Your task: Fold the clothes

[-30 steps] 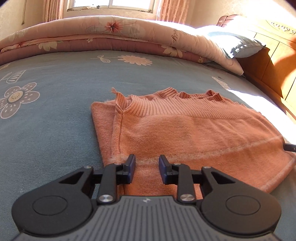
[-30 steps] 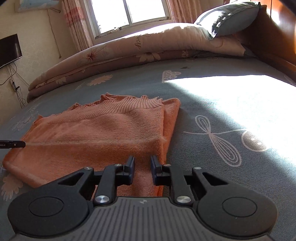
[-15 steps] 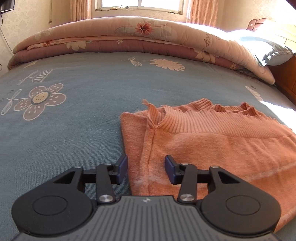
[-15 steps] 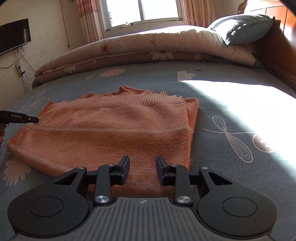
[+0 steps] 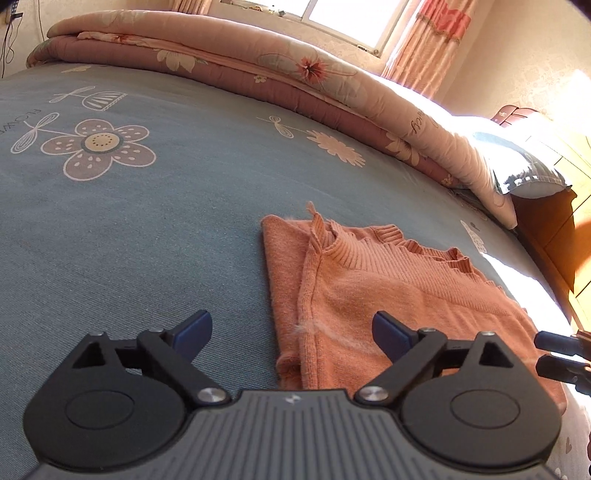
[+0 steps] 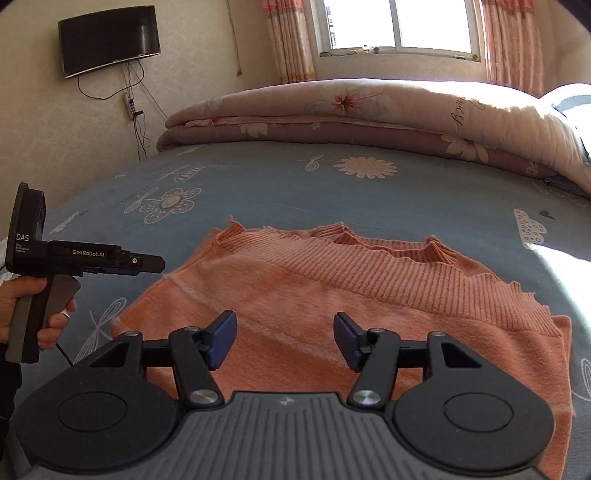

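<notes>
Folded orange knit sweater with ribbed collar lies flat on the blue-grey bedsheet printed with flowers and dragonflies, near its front edge; the folded pink floral quilt is well beyond the sweater, along the far side.

Left gripper: jaws wide and opening, nothing pinched; the sweater's left edge lies under the gap, pads clear of it. Right gripper: jaws opening, hovering over the sweater, nothing gripped.

Readable text: "GenRobot.AI" and "DAS" on the left gripper's body in the right wrist view; cursive lettering on the quilt, not legible.

Right wrist view only: hand on the left gripper's handle, wall-mounted black TV, window. Left wrist view only: wooden headboard, grey-blue pillow, right gripper tips at the sweater's right edge.
</notes>
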